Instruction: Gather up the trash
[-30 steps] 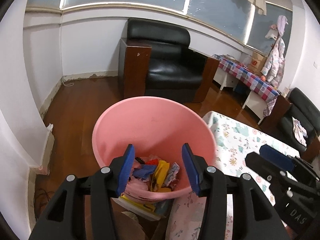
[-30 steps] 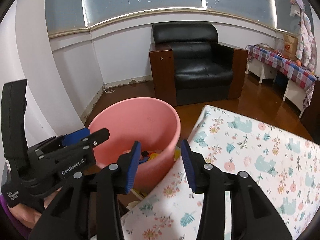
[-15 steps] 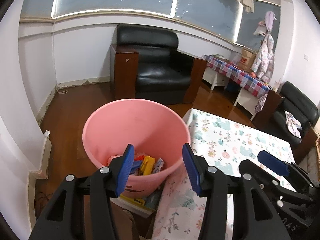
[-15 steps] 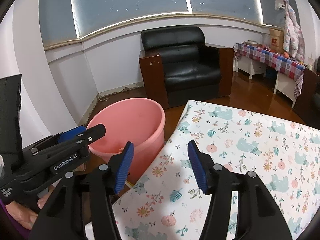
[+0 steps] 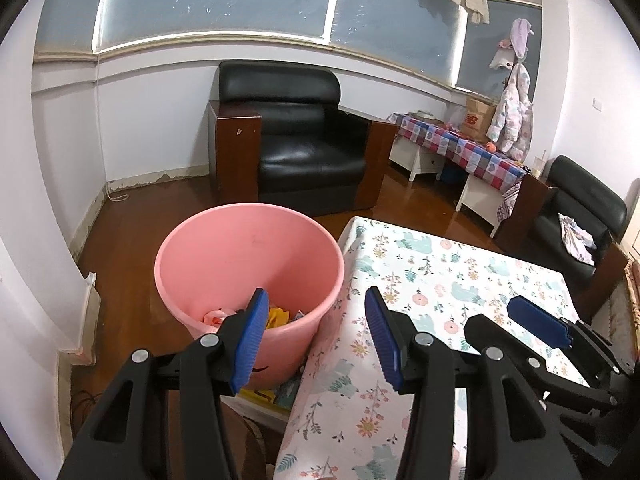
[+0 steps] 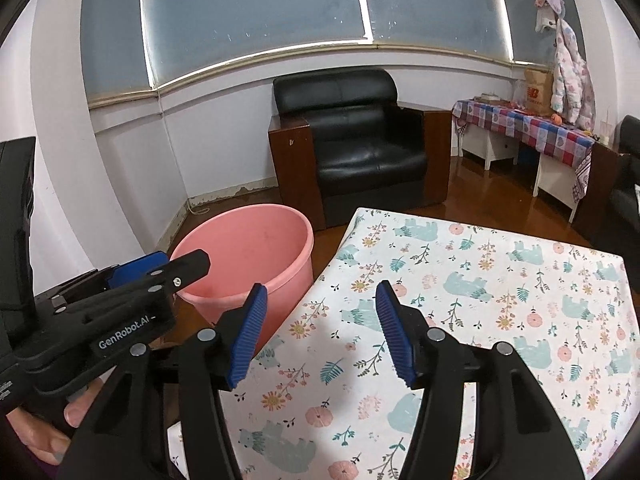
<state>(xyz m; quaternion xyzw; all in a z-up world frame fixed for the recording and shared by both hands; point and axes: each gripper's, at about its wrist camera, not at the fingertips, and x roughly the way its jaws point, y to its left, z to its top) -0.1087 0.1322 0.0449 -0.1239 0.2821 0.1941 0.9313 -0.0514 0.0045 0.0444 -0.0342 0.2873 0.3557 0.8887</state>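
Note:
A pink bucket (image 5: pixel 248 256) stands on the floor at the left edge of a table with a floral cloth (image 5: pixel 440 280). Coloured trash (image 5: pixel 280 316) lies at the bucket's bottom. My left gripper (image 5: pixel 316 332) is open and empty, above the bucket's near rim and the table edge. My right gripper (image 6: pixel 320 332) is open and empty above the floral cloth (image 6: pixel 480 300), with the bucket (image 6: pixel 248 248) to its left. The left gripper also shows in the right wrist view (image 6: pixel 160 276), and the right gripper in the left wrist view (image 5: pixel 532 324).
A black armchair (image 5: pixel 296 148) stands behind the bucket against the wall. A side table with a checked cloth (image 5: pixel 460 148) is at the back right, and a second black chair (image 5: pixel 576 208) at the far right. A box with colourful items (image 5: pixel 272 394) sits under the bucket's near side.
Both grippers have pulled back and up from the bucket and shifted right over the table. The bucket now looks smaller and farther. Both stay open and empty.

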